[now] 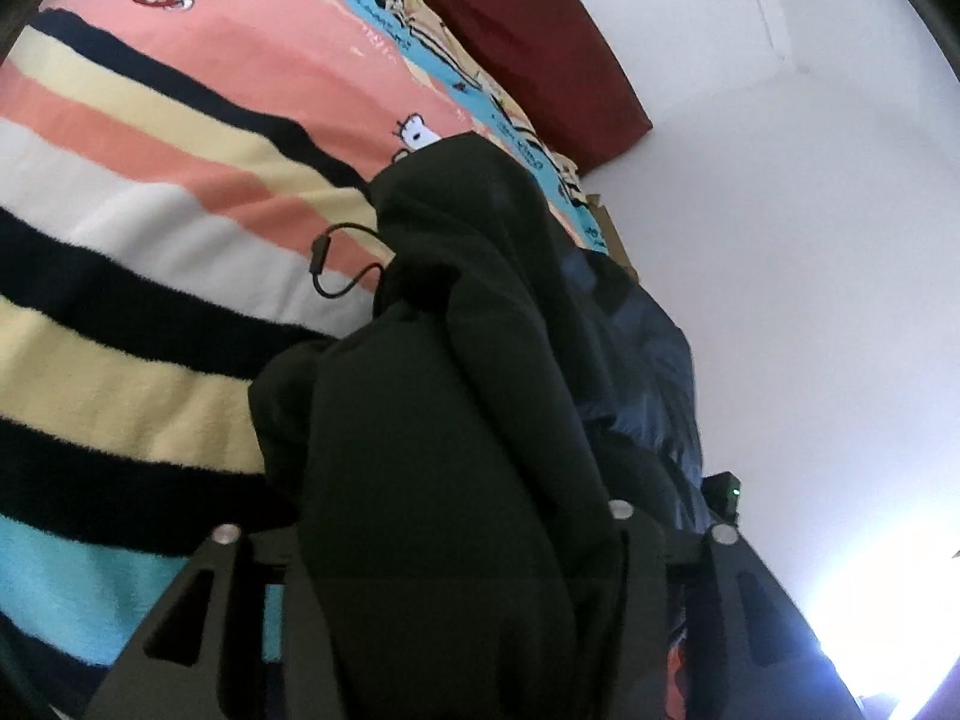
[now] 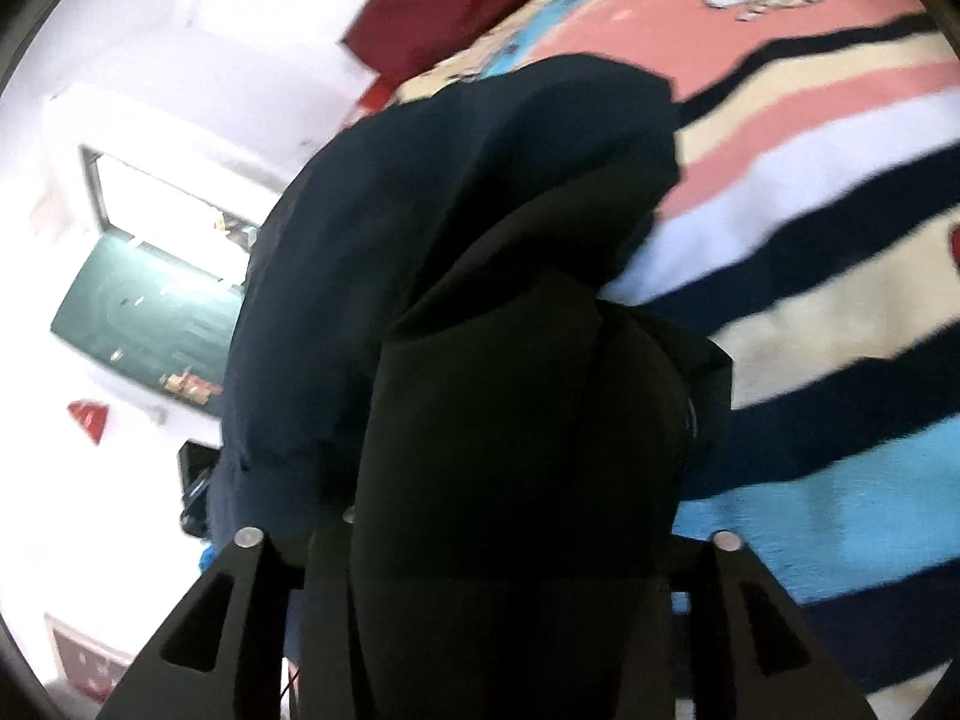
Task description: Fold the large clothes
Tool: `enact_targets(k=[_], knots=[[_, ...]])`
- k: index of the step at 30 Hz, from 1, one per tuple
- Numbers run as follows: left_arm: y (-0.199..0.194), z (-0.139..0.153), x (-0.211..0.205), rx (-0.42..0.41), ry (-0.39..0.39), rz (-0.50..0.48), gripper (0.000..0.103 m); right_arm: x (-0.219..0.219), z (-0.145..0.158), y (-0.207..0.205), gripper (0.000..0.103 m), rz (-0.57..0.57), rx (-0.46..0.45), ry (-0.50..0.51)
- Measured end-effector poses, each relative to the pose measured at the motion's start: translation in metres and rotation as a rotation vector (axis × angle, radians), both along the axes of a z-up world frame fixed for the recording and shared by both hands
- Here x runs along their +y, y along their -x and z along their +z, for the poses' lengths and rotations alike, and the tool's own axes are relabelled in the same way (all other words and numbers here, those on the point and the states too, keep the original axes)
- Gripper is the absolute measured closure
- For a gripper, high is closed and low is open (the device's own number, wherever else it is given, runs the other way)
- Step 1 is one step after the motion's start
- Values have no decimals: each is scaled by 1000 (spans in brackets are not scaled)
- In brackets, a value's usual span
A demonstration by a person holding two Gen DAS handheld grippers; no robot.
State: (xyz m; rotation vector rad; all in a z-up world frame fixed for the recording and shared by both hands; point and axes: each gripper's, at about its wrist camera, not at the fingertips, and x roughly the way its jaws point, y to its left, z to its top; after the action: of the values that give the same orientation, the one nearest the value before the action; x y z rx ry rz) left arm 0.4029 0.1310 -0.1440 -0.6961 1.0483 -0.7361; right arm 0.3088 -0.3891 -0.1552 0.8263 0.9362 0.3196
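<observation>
A large dark garment [image 1: 456,396] with a navy lining and a black drawcord [image 1: 327,264] hangs bunched above a striped blanket [image 1: 120,276] on a bed. My left gripper [image 1: 474,534] is shut on the garment's dark fabric, which drapes over and hides the fingertips. In the right wrist view the same garment [image 2: 480,276] fills the centre. My right gripper [image 2: 486,540] is shut on it too, with its fingertips buried in black cloth. Both grippers hold the garment lifted off the blanket [image 2: 840,276].
A cartoon-print pink and blue sheet [image 1: 288,42] lies beyond the blanket. A dark red headboard or pillow [image 1: 540,42] stands against a white wall [image 1: 780,240]. A window [image 2: 156,252] shows at the left of the right wrist view.
</observation>
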Motion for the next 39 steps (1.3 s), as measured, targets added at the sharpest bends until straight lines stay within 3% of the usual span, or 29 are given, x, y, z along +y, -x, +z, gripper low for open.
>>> enact_targets(k=[3,9,14,18,21,27,31,33,37,39], knots=[[7,4,13,2,10,-12,52,-2,3,6,33,-7,24,49],[17,20,47,-7,-12,60,37,-22,9,20,1,-90,30,120],[41,45,84,-87,-101,224,35,-46,44,50,1,-182,-10,193],[94,57,94,-160,-217,313,35,-28,71,78,1,-186,-58,326],[150,43,80,-195,-319,330,35,7,82,123,1,-162,-111,420],[230,6,56,-217,-372,445,35,65,63,183,0,-169,-108,476],[254,-4,28,-221,-477,418,35,87,34,206,0,-150,-56,502],[270,-6,1,-266,-558,376,35,98,27,215,0,-142,-54,531],[287,-7,-41,-340,-687,298,34,116,33,227,1,-133,-85,609],[294,1,-48,-375,-688,297,34,120,37,231,1,-135,-103,629]])
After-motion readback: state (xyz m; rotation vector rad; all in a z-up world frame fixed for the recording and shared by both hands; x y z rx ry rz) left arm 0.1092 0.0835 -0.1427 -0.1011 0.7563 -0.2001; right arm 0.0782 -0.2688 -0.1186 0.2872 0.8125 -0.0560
